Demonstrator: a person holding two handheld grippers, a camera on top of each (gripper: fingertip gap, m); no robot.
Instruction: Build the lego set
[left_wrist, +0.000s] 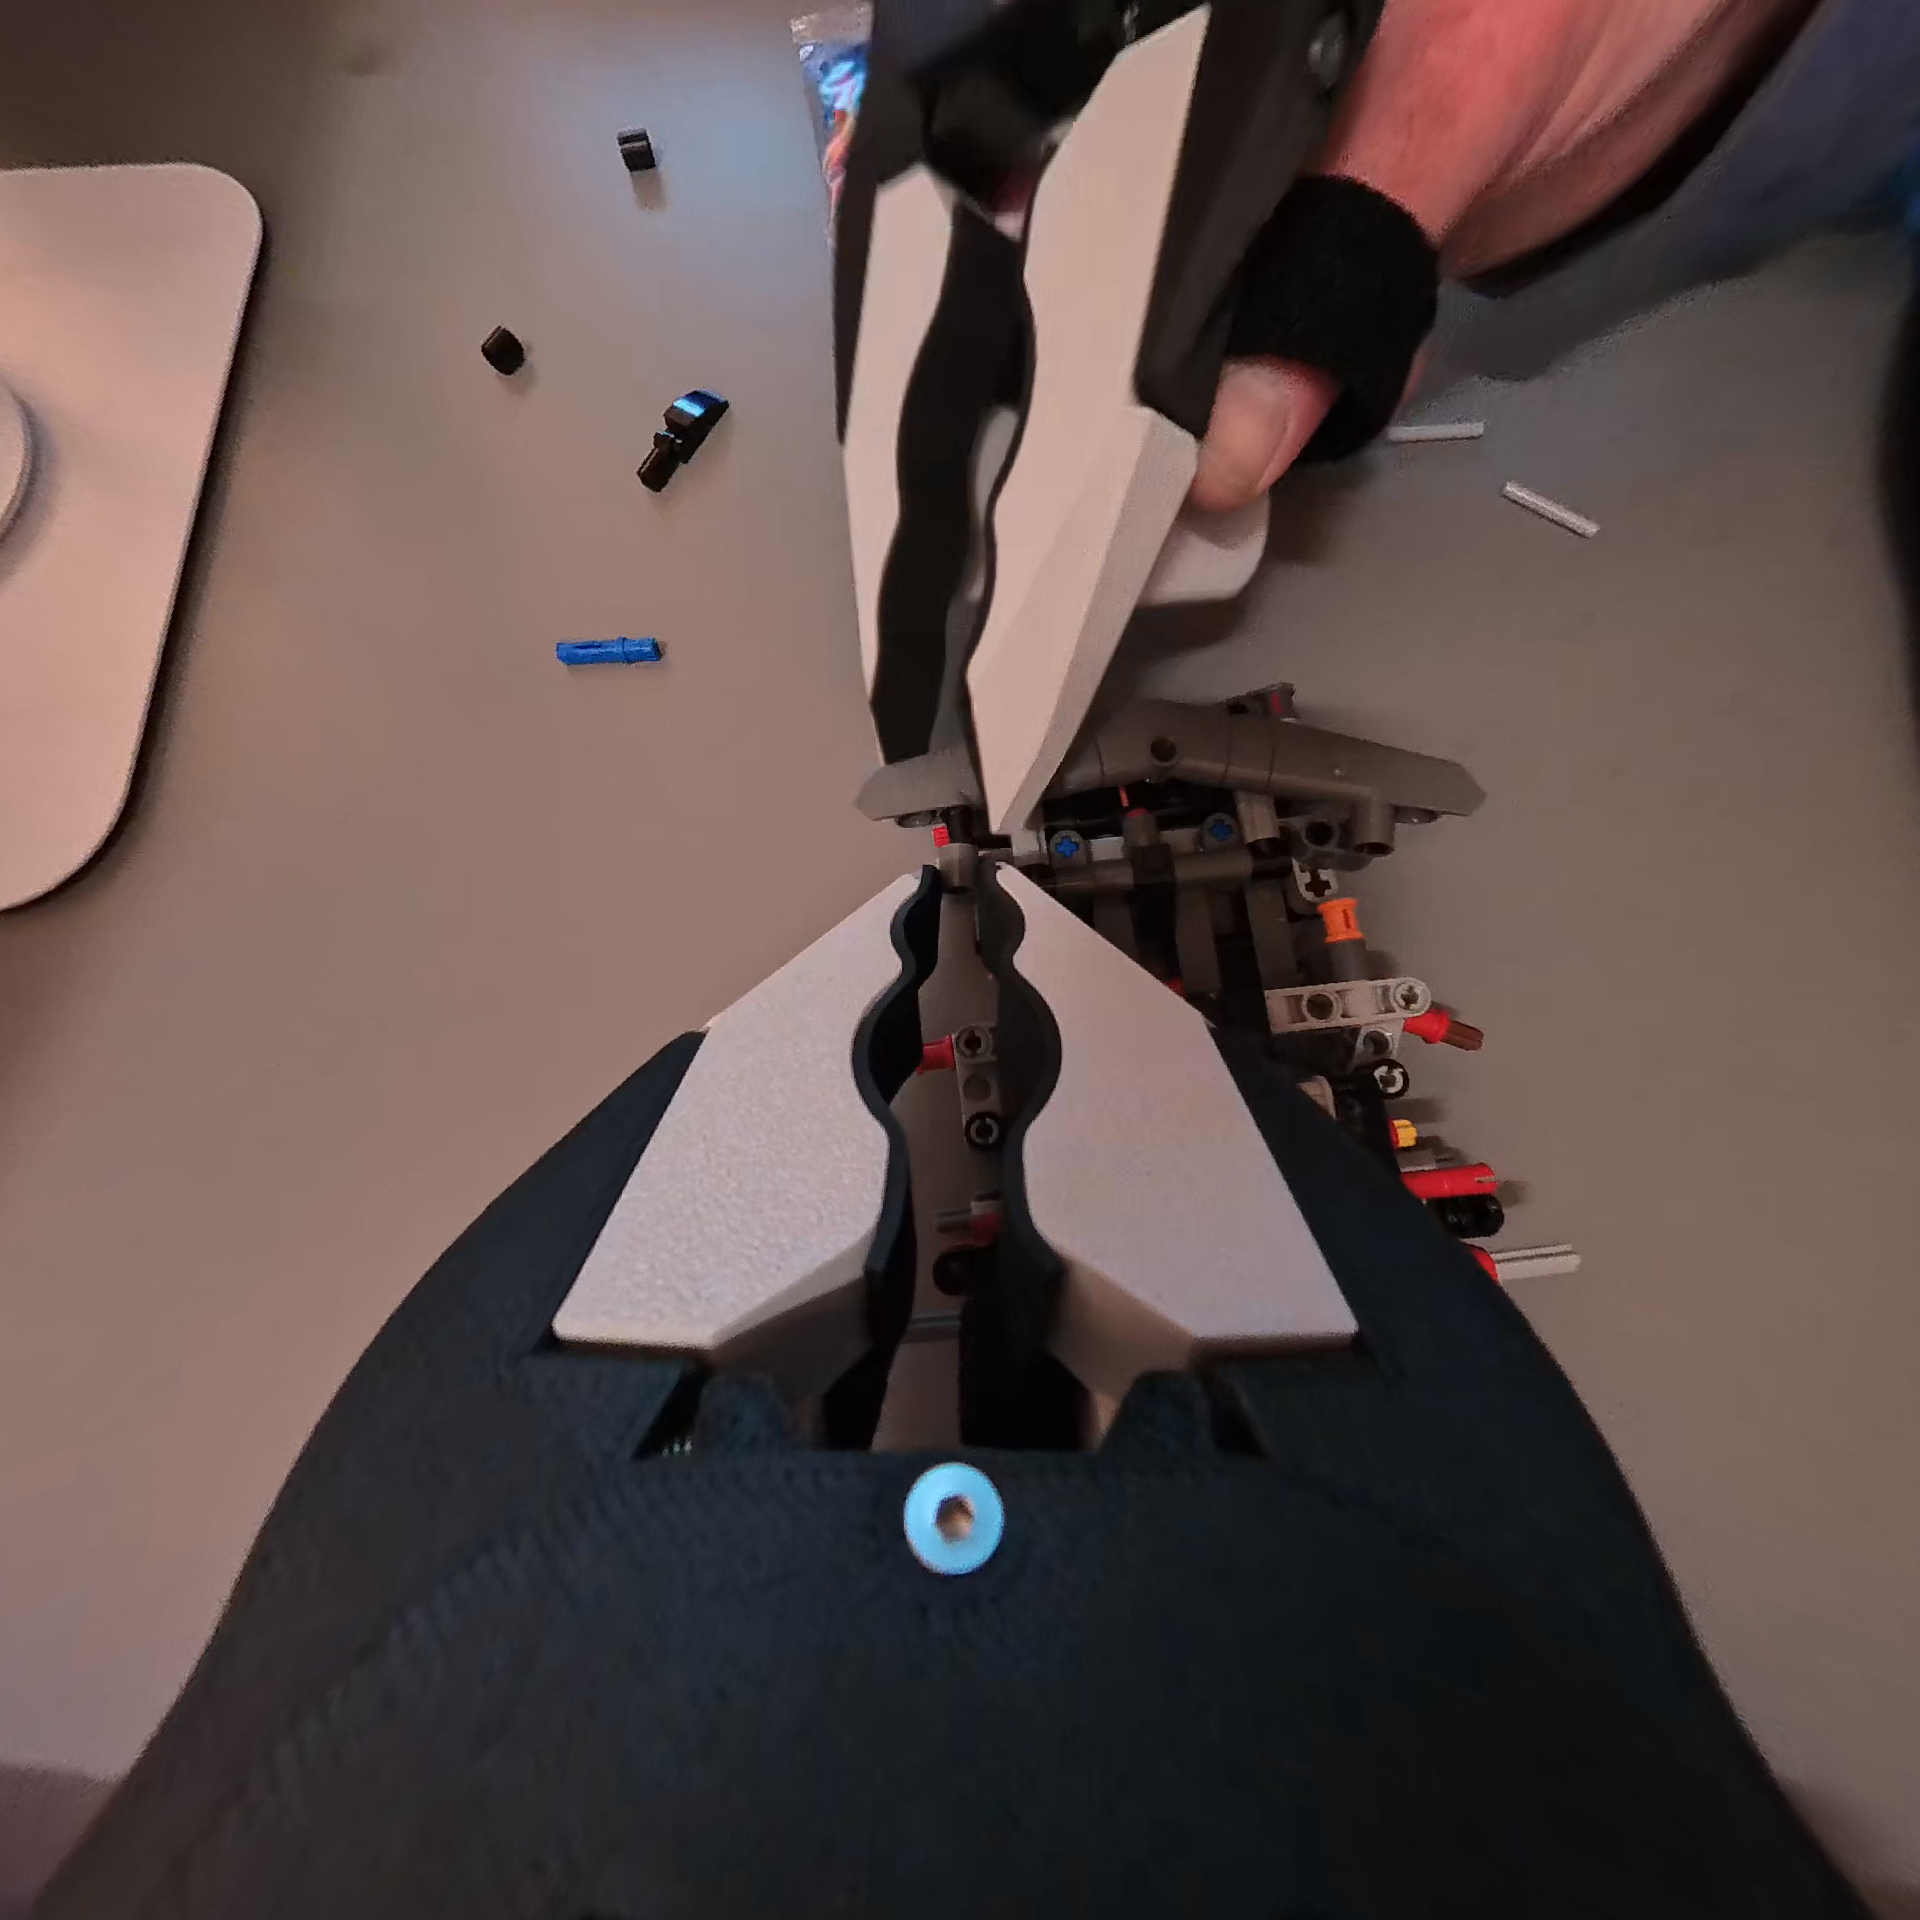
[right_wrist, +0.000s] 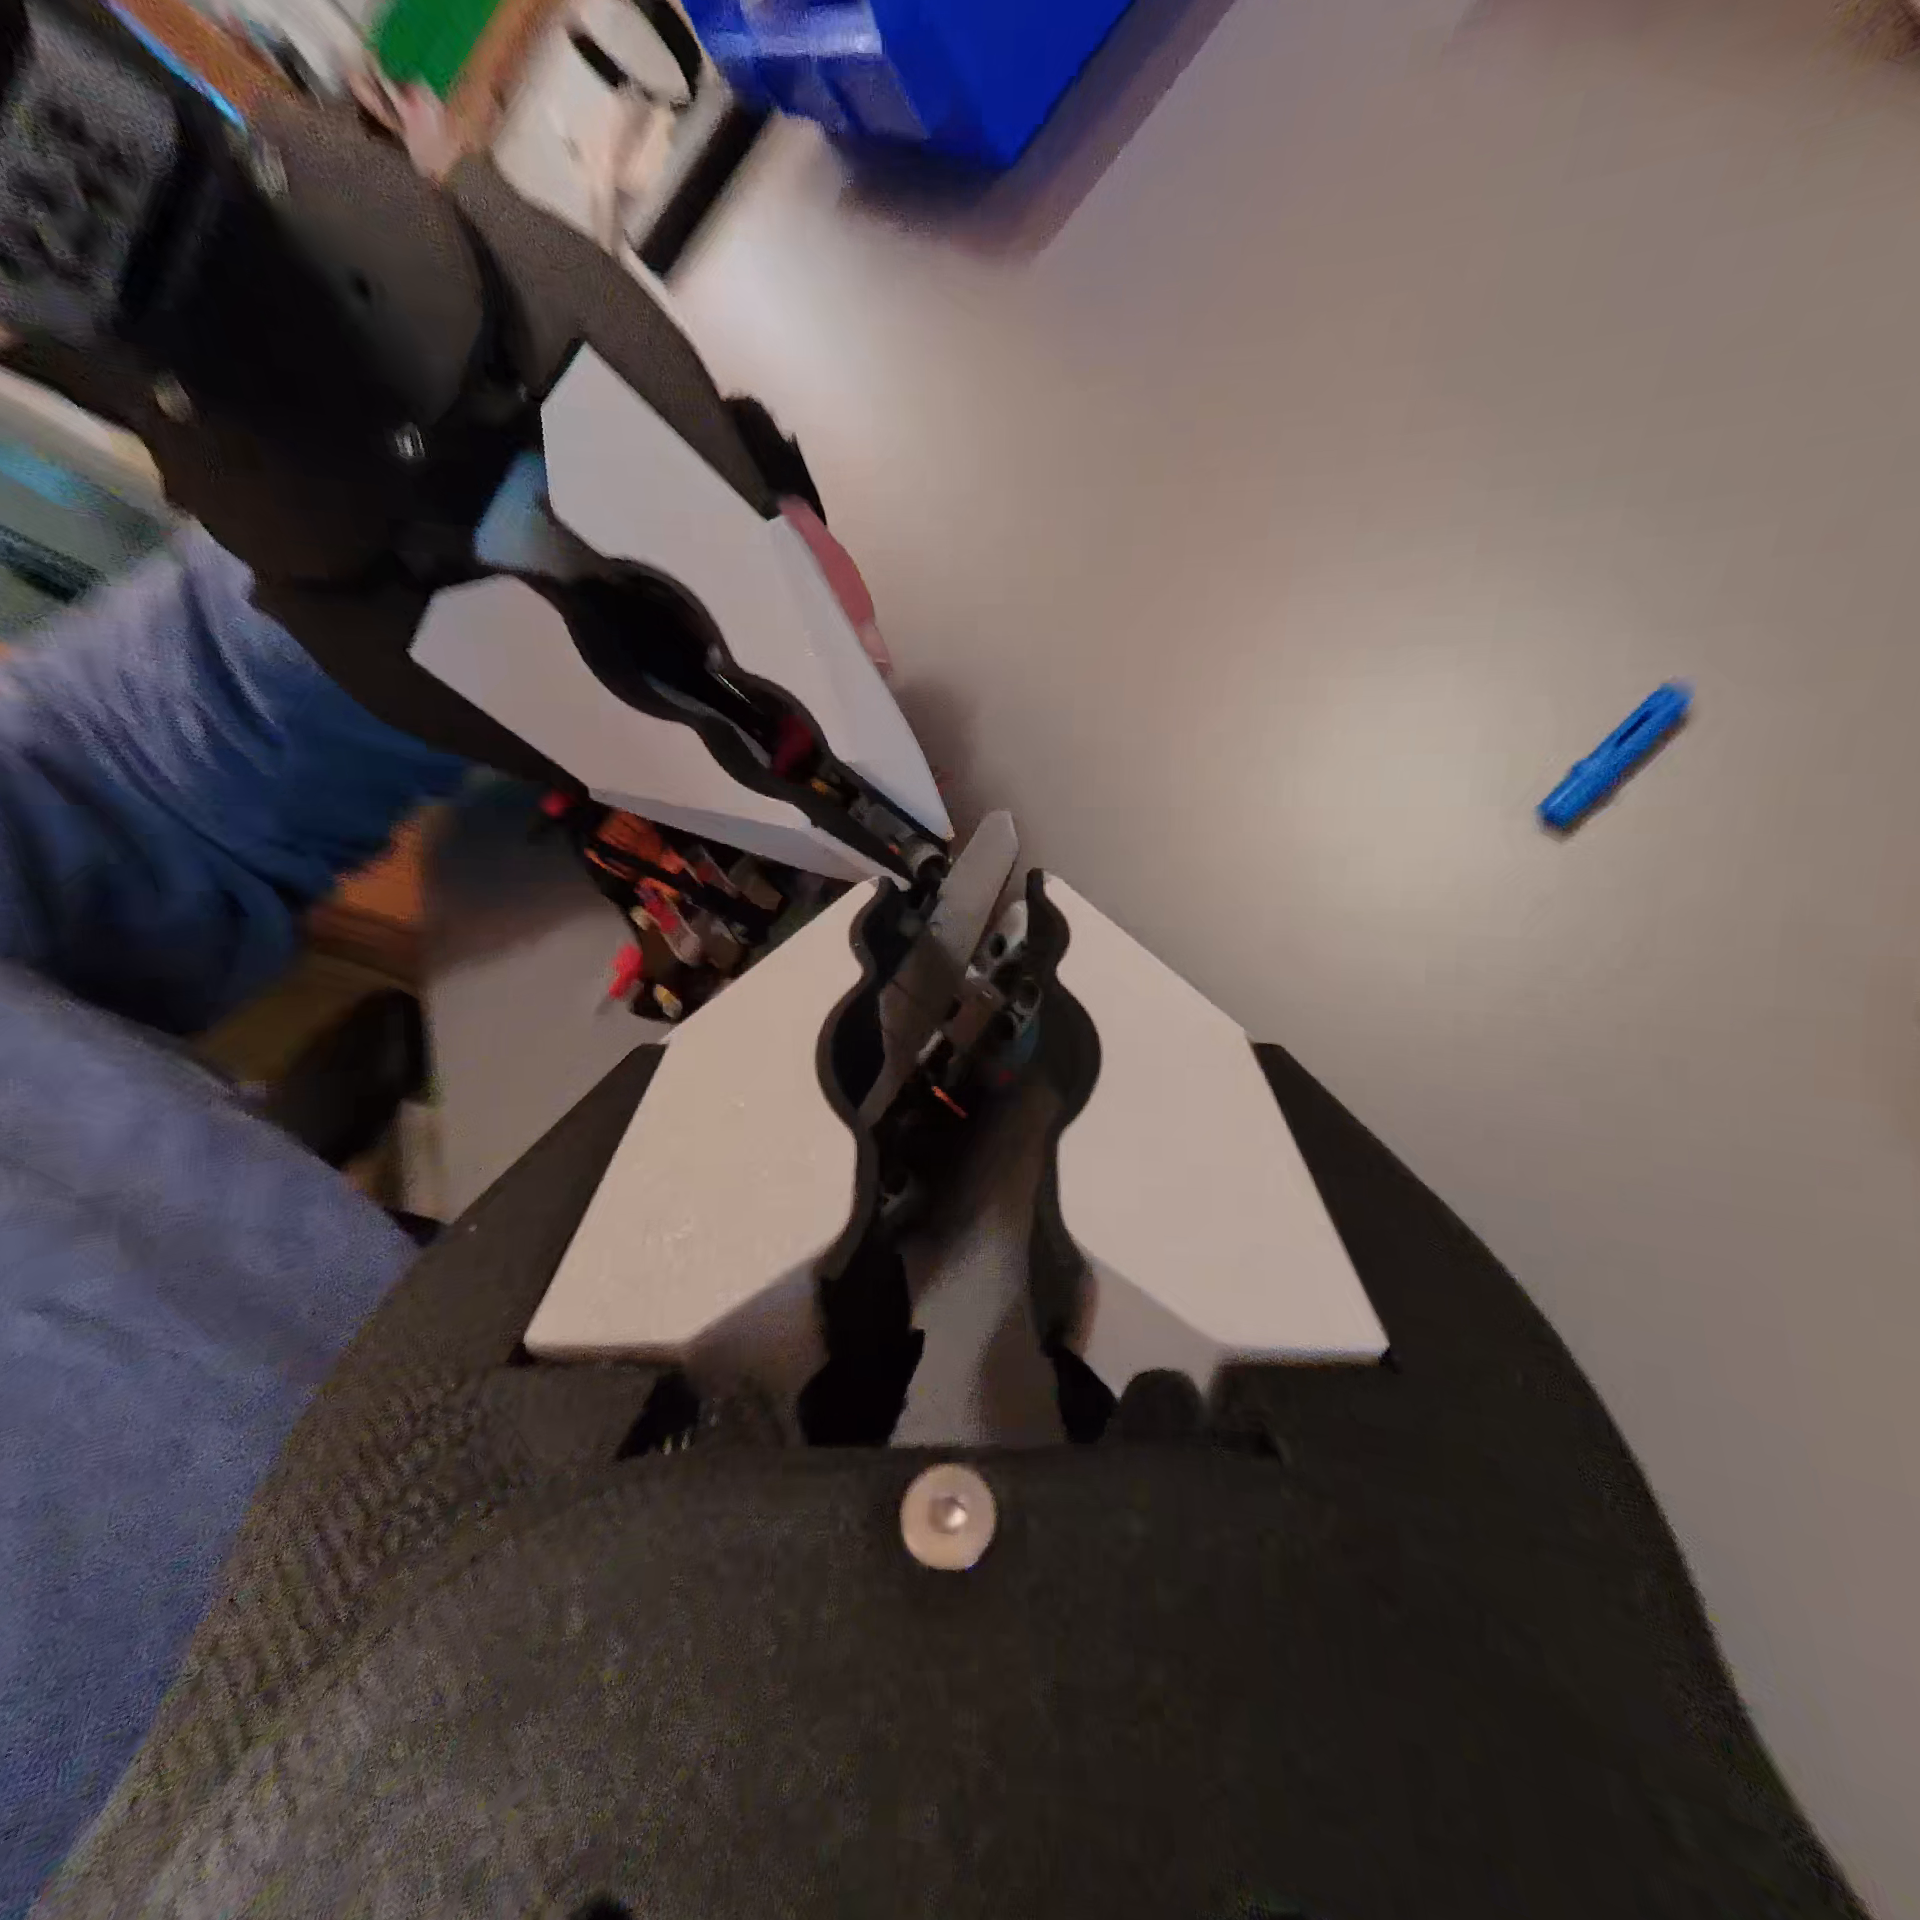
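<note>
Left wrist view. My left gripper (left_wrist: 961, 883) is clenched on the near end of the lego model (left_wrist: 1257, 831), its tips pinching a thin grey beam. The model lies on the grey table (left_wrist: 416, 1039), stretching right of my fingers with grey, red and orange parts showing. The right gripper (left_wrist: 987, 810) comes down from above with its tips meeting the same end of the model; a bare hand (left_wrist: 1268, 436) with a black band on one finger steadies it. Only this view shows the loose parts: a blue pin (left_wrist: 608, 651), three small black pieces (left_wrist: 681, 436) to the left, and pale grey rods (left_wrist: 1548, 509) to the right. A pale flat pad (left_wrist: 104, 520) sits at the left edge.

Right wrist view. My right gripper (right_wrist: 961, 894) is closed on a grey beam of the model (right_wrist: 971, 935), held tilted between its fingers. The left gripper (right_wrist: 925, 847) enters from upper left, tips touching the same end. The image is blurred. This view alone shows blue fabric (right_wrist: 156, 1247) at left and a blue bin (right_wrist: 914, 62) beyond the table; the blue pin (right_wrist: 1616, 755) lies well apart to the right.
</note>
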